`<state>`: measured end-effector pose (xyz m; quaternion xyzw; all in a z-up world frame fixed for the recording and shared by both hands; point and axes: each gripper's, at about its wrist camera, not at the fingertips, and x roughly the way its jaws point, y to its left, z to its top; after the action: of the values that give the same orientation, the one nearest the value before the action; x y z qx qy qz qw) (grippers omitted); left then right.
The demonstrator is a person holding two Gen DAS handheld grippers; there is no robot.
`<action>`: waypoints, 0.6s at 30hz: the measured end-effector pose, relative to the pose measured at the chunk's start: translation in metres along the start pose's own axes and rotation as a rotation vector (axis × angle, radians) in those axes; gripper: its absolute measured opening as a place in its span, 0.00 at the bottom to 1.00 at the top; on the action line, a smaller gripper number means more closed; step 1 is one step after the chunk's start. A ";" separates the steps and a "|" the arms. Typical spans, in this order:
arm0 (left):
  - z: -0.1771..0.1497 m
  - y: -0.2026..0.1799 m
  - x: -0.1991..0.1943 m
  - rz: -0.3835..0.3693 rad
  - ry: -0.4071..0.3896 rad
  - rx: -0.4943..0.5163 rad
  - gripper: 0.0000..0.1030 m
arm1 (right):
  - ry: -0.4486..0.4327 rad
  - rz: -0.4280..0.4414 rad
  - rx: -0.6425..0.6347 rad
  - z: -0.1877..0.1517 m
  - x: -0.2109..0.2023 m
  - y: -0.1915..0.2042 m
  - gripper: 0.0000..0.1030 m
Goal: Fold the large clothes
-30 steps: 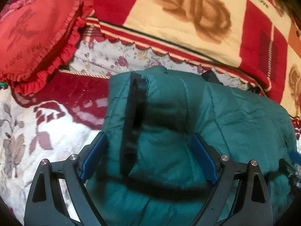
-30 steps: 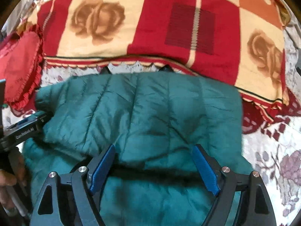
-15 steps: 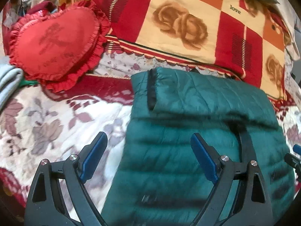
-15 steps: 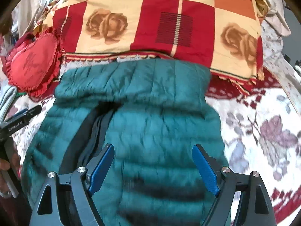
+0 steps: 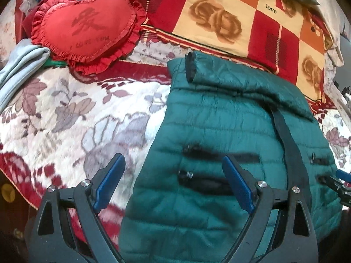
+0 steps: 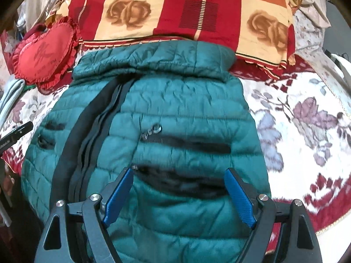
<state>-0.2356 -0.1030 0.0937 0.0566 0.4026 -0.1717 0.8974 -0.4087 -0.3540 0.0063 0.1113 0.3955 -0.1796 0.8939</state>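
Jaws of both grippers stand wide and released, with nothing between the blue pads. Left gripper (image 5: pixel 173 183) hangs above the jacket's left edge, one finger over the floral bedspread (image 5: pixel 65 114), the other over quilted fabric. Right gripper (image 6: pixel 178 194) hangs above the lower half of the green puffer jacket (image 6: pixel 153 100). Compared with one second ago, both grippers have drawn back toward the near side of the bed: the jacket then filled the space between the fingers at close range, and now its whole front is in view, with the far band laid over along the top edge, just short of the checked rose blanket (image 6: pixel 197 11). Jacket lies flat on the bed, its dark zipper strip (image 6: pixel 87 131) running lengthwise. Judgement: one fold is placed and let go; a further fold from the near hem remains. Heart cushion (image 5: pixel 87 26) lies well clear.
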 end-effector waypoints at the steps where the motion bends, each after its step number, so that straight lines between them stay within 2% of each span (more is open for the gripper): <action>1: -0.003 0.000 -0.001 0.004 0.000 0.002 0.88 | 0.001 -0.002 0.000 -0.003 -0.001 0.000 0.80; 18: -0.038 0.015 -0.002 -0.005 0.075 -0.014 0.88 | 0.026 -0.017 0.004 -0.028 -0.009 -0.003 0.80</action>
<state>-0.2582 -0.0796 0.0691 0.0554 0.4375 -0.1689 0.8815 -0.4345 -0.3451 -0.0057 0.1121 0.4076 -0.1866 0.8868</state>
